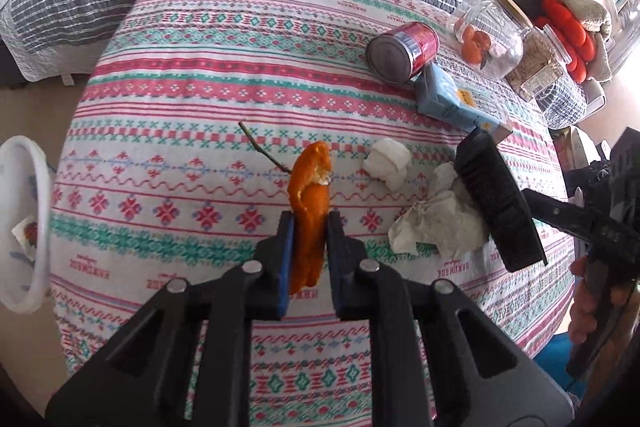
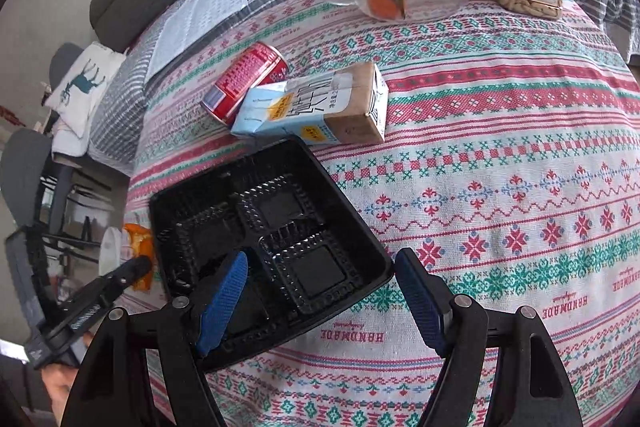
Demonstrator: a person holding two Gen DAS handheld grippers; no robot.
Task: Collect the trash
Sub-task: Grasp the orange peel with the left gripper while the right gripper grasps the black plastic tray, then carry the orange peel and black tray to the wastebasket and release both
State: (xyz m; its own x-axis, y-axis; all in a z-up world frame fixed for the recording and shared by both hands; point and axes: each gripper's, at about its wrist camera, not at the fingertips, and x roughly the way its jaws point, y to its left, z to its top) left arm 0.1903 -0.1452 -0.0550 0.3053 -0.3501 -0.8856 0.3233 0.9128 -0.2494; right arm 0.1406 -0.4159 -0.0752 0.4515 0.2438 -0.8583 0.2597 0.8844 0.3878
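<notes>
We've got the peel point(image 1: 310, 211) pinched upright in the left claw point(image 1: 308, 227), lifted over the near middle of the table point(image 1: 192, 75). It's light and floppy, a bit slick on the orange side, so gripping it low across the fold like this seems right; squeeze harder and it probably just tears.

The right claw point(image 2: 320, 291) is spread wide around the near right corner of the black tray point(image 2: 256, 227), one finger inside it, the other just outside the rim. Can't tell if it's actually touching yet. The tray looks like thin, springy plastic, so we'd grab the rim wall, not the floor.

Tissues point(image 1: 424, 223), can point(image 1: 402, 51) and carton point(image 1: 452, 97) lie toward the far right. A white bin point(image 1: 24, 227) sits off the left edge.
</notes>
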